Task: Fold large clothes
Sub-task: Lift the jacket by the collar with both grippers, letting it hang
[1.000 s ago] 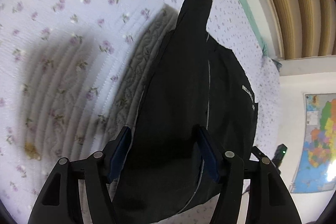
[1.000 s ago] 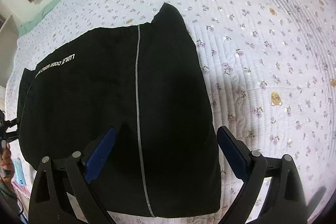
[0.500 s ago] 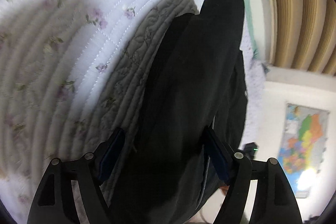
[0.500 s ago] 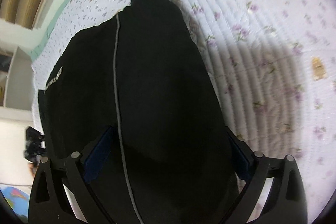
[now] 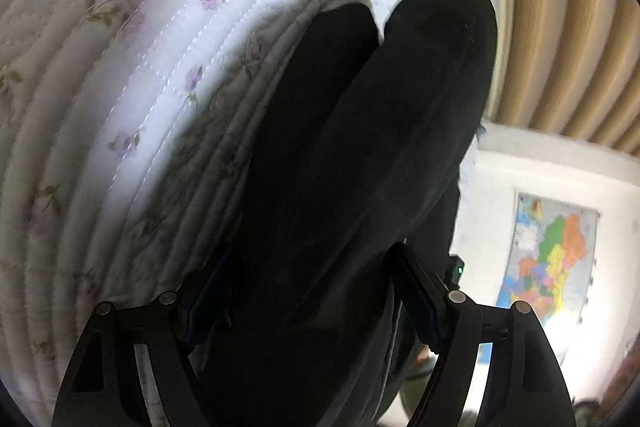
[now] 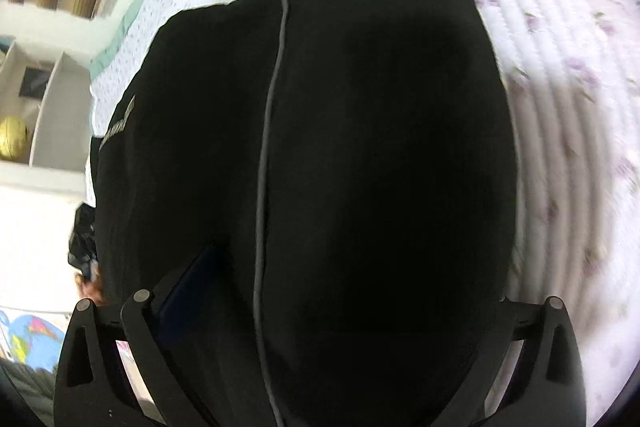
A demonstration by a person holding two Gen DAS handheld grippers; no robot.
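So the left gripper [image 5: 312, 291] has its jaws spread wide, and the black fabric garment [image 5: 360, 155] fills the whole gap between them. Can't tell if the blue pads are actually squeezing it or if the cloth is just draped through. Ahead of the jaws the fabric rises in two dark folds, a lower one on the left and a taller rounded one on the right. To the left of the jaws is the white quilted bedspread with little purple flowers [image 5: 120, 75], partly in shadow. Off to the right of the jaws there's a ribbed tan wooden headboard [image 5: 568, 39] and a colourful wall map [image 5: 552, 255].

The right gripper [image 6: 340, 303] is much the same: jaws wide apart, garment bulging between and over them, with the right-hand pad completely buried under cloth, so no idea whether it's pinching. A thin grey piping stripe [image 6: 268, 147] runs straight away from the jaws, just inside the left one. Left of the jaws is a white shelf unit [image 6: 48, 107] with a yellowish ball [image 6: 12, 143] in it; the bedspread shows on the right.
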